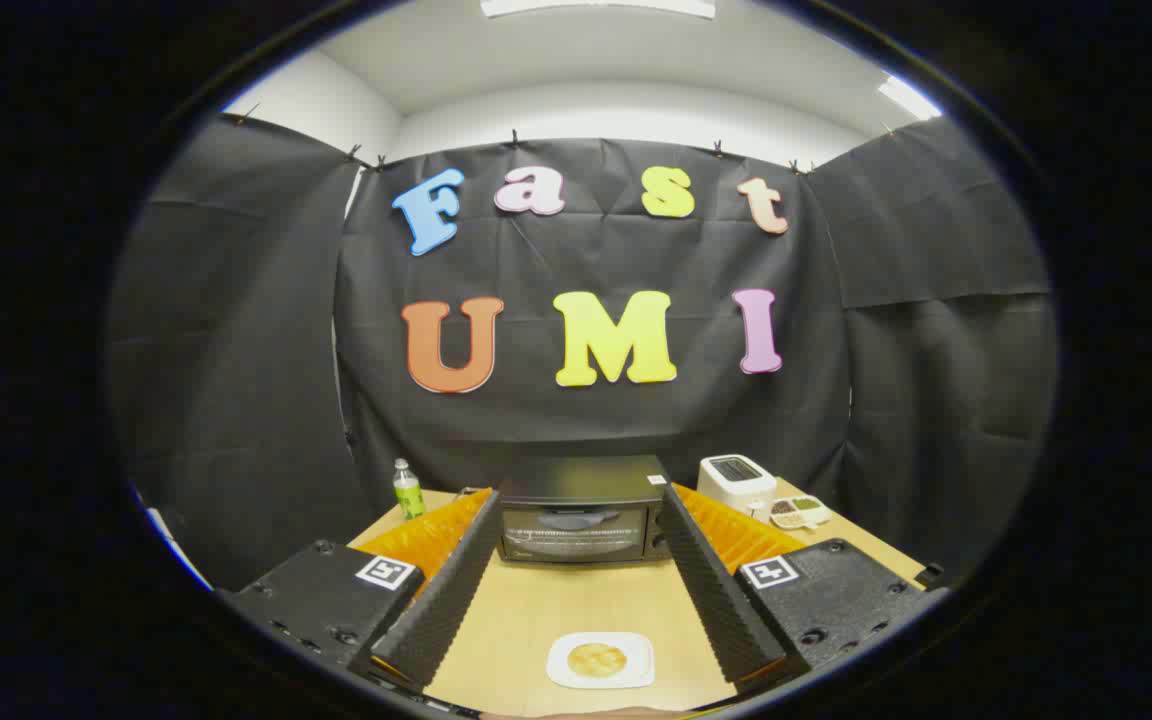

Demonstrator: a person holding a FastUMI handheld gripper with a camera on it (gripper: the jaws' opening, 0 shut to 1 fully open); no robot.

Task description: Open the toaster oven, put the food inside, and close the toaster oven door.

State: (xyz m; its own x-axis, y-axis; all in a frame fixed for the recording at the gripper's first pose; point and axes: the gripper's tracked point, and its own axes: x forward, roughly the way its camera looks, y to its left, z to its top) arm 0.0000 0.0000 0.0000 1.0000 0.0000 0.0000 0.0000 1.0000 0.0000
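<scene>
A black toaster oven (pixel 581 510) stands at the back of the wooden table (pixel 536 610), its glass door shut, just beyond my fingertips. A white square plate (pixel 601 661) with a round golden piece of food (pixel 597 659) lies on the table near me, between the bases of my fingers. My gripper (pixel 581 505) is open, held above the table, and nothing is between its fingers. The tips frame the oven's two sides.
A green bottle (pixel 407 490) stands left of the oven. To the oven's right are a white toaster (pixel 736 481) and a small divided dish (pixel 800 512) with dark contents. Black cloth walls close in the table's back and sides.
</scene>
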